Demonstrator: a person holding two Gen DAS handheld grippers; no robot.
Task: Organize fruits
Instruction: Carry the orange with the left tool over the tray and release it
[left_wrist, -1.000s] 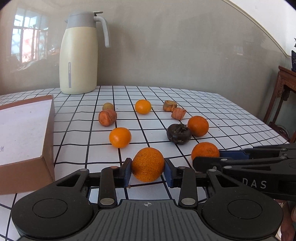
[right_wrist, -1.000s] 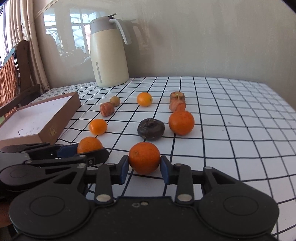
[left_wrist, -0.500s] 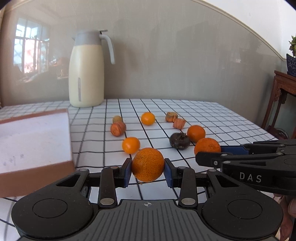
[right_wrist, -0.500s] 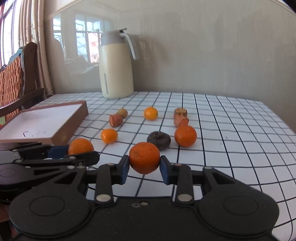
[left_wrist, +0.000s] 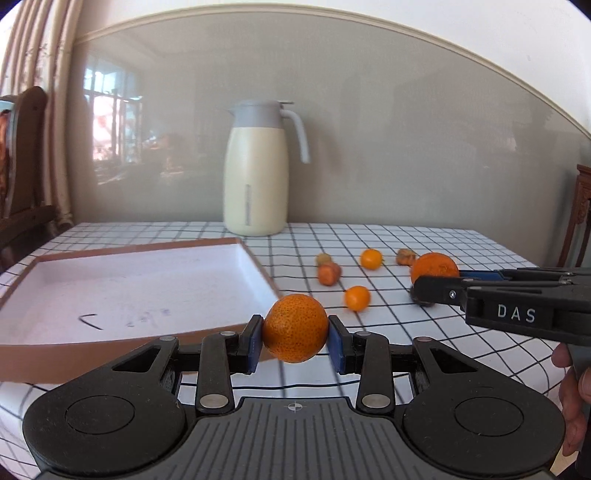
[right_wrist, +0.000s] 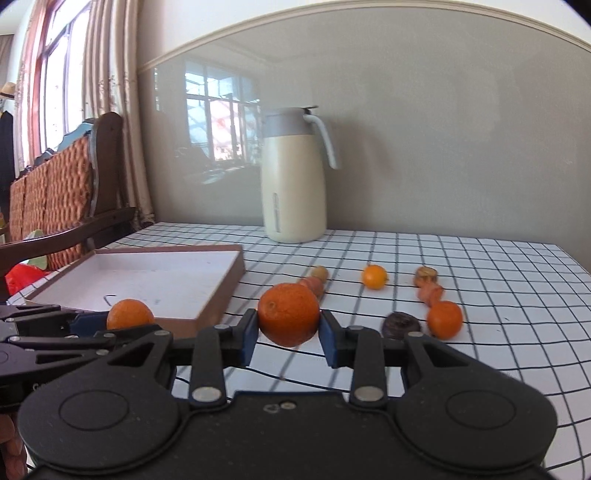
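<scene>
Orange fills both my claws. The left gripper (left_wrist: 295, 338) has its blue pads closed against a pebbled orange (left_wrist: 295, 333), lifted above the near right corner of the brown box (left_wrist: 74, 350), whose white inside shows some dark pen marks. The right gripper (right_wrist: 288, 334) pinches a second orange (right_wrist: 288, 319) the same way, raised over the checked tablecloth (right_wrist: 480, 266) just right of the box.

Loose fruit lies on the cloth toward the table's middle: a small mandarin (right_wrist: 374, 276), another orange fruit (right_wrist: 444, 319) beside a dark mangosteen (right_wrist: 401, 325), and some brownish pieces (right_wrist: 428, 286) I cannot name. One more small mandarin (left_wrist: 357, 297) shows in my left view. A cream thermos jug (right_wrist: 293, 177) stands at the far edge by the wall.
</scene>
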